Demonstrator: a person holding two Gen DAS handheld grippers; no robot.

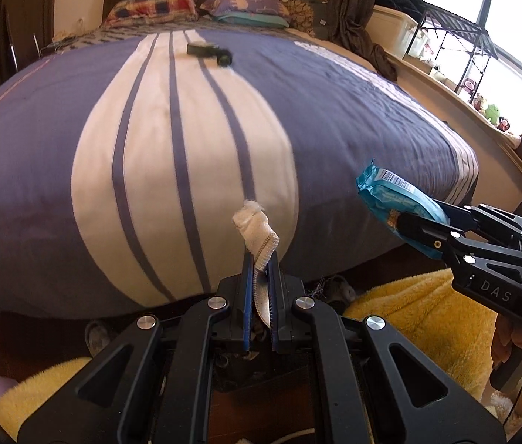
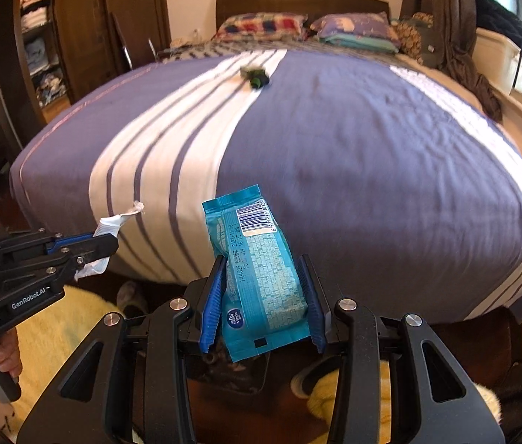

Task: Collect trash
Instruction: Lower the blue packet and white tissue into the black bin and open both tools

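My left gripper (image 1: 261, 259) is shut on a crumpled white tissue (image 1: 257, 231), held upright off the foot of the bed; it also shows in the right wrist view (image 2: 107, 238) with the tissue (image 2: 113, 222). My right gripper (image 2: 264, 270) is shut on a blue tissue packet (image 2: 257, 262) with a barcode; it shows at the right of the left wrist view (image 1: 414, 227), packet (image 1: 390, 196) sticking out. A small dark green object (image 1: 209, 53) lies far up the bed (image 2: 255, 76).
The bed has a purple cover with white stripes (image 1: 335, 111) and pillows (image 1: 150, 7) at the headboard. A yellow fluffy rug (image 1: 409, 318) lies on the wooden floor below. A wardrobe (image 2: 76, 29) stands left, a window ledge with toys (image 1: 490, 111) right.
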